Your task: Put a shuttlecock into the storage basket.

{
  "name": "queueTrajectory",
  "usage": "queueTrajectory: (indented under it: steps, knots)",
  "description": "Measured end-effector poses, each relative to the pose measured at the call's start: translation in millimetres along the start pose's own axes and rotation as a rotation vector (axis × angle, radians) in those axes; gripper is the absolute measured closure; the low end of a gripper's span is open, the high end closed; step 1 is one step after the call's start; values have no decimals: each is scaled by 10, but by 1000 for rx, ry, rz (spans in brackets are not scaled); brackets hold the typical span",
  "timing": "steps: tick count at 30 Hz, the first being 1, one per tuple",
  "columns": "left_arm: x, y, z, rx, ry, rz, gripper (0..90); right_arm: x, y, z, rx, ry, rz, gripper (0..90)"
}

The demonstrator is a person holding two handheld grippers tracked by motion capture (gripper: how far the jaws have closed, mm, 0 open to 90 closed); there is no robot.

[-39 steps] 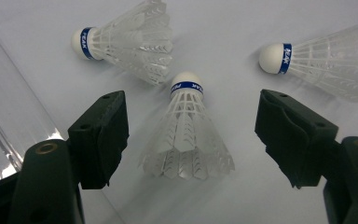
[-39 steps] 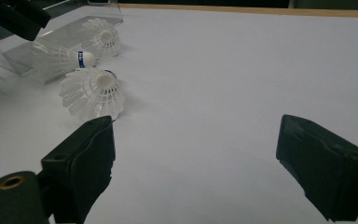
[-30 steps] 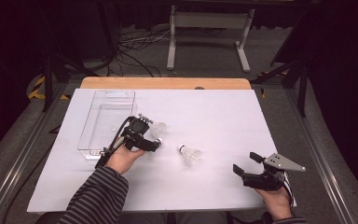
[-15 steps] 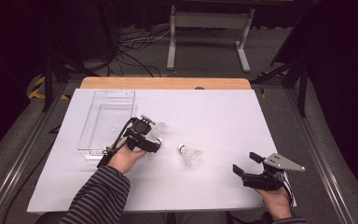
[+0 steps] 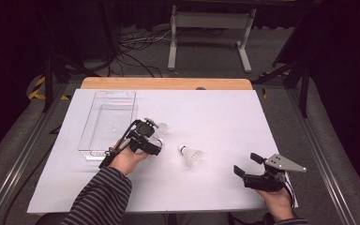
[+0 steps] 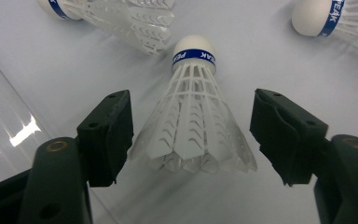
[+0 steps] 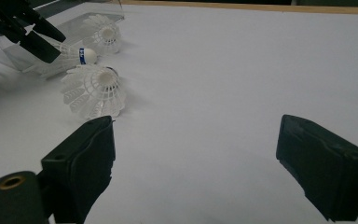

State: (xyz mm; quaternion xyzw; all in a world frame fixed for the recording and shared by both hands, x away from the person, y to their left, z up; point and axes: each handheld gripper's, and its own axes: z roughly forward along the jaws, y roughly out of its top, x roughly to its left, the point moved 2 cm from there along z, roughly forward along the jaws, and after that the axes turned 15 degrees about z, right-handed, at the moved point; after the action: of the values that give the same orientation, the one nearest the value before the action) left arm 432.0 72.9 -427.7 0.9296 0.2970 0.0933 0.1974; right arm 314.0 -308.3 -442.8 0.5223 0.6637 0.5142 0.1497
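**Left jaws closing in on a shuttlecock lying on the counter**

The left gripper (image 6: 191, 135) sits at the near left of the white counter (image 5: 225, 122), just right of a clear plastic tray (image 5: 107, 123). Between its jaws lies a white shuttlecock (image 6: 192, 126) with a blue band below its cork, the cork pointing away from the gripper and the skirt toward it. The jaws have just been closing, yet they are still spread: a gap shows on each side of the skirt, and neither pad presses on it. In the high view this shuttlecock is mostly hidden under the gripper.

Two more shuttlecocks lie just beyond it in the left gripper view, one to the far left (image 6: 121, 14) and one at the far right corner (image 6: 326, 18). The high view shows another shuttlecock (image 5: 192, 154) lying alone nearer the middle of the counter, apart from the left gripper.

The right gripper (image 5: 248, 165) rests at the near right of the counter, well apart from the shuttlecocks. Its jaws are spread wide with nothing between them.
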Motion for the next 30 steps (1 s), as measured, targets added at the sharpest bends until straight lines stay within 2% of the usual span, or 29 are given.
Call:
queueTrajectory:
  steps: [9,15,30]
  knots:
    - [-22,-12,0,22,2,24,490,1,0,0,2,-1,-1,126]
    - [-19,-24,-12,24,-4,24,598,2,0,1,2,-1,-1,126]
    - [-16,-52,-102,13,-9,46,790,2,-1,3,3,0,-1,126]
